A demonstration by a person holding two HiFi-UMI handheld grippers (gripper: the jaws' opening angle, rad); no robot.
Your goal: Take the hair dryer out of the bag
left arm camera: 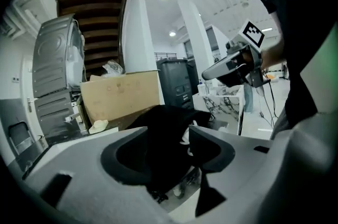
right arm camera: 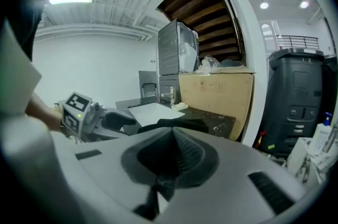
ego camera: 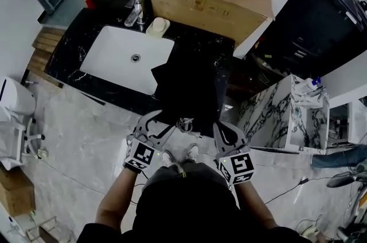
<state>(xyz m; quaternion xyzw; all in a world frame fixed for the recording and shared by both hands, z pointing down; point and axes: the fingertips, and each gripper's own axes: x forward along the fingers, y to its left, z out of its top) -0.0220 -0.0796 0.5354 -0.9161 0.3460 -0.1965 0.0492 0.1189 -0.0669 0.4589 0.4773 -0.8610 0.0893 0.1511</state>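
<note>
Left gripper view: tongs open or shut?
Open: the left gripper tongs stand apart, with the black fabric bag hanging between them, apparently not pinched.

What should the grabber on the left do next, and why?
Probably close the left gripper on the near edge of the black bag. Its jaws stand apart with the bag's dark fabric right between them, not pinched, while the right gripper is shut near the bag's front edge. No hair dryer shows yet, so the bag likely needs holding first.
</note>
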